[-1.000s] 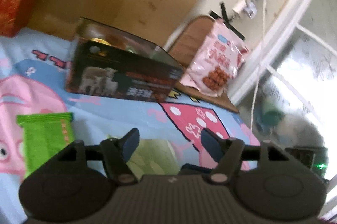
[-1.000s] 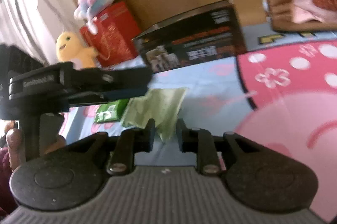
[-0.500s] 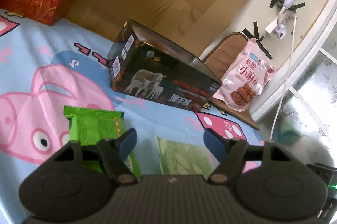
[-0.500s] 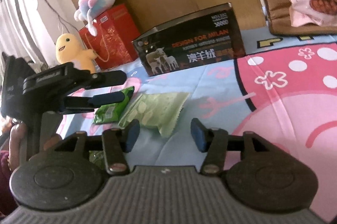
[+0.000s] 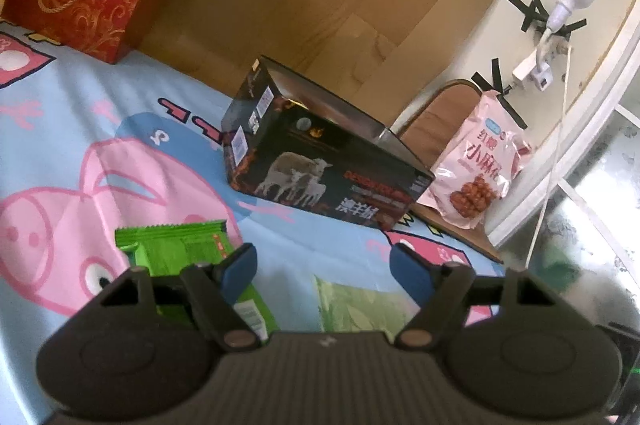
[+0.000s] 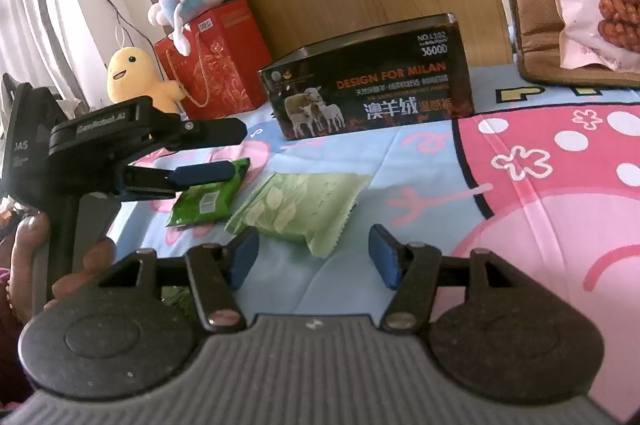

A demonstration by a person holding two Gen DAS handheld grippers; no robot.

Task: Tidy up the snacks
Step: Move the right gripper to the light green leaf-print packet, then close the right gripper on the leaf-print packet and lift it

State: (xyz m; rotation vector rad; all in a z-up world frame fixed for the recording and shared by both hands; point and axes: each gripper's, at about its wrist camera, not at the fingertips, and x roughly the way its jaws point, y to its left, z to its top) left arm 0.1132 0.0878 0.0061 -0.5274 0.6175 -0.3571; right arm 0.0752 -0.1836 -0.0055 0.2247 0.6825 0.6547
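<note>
While both tools stand released with nothing between the jaws, two snack packets lie flat on the cartoon-print sheet (image 6: 420,193). Right tool (image 6: 314,257): jaws have just been opening; the pale green leaf-print packet (image 6: 300,209) lies just ahead of them, untouched. Left tool (image 5: 324,265): jaws have likewise been opening, empty; its blue pads (image 6: 200,173) hang over the bright green packet (image 6: 208,199), contact not determinable. The two packets lie side by side, close together. Black sheep-print box (image 6: 368,97) stands beyond them, well apart. Pink snack bag (image 5: 476,173) leans on a brown cushion (image 5: 436,117) beside the box.
</note>
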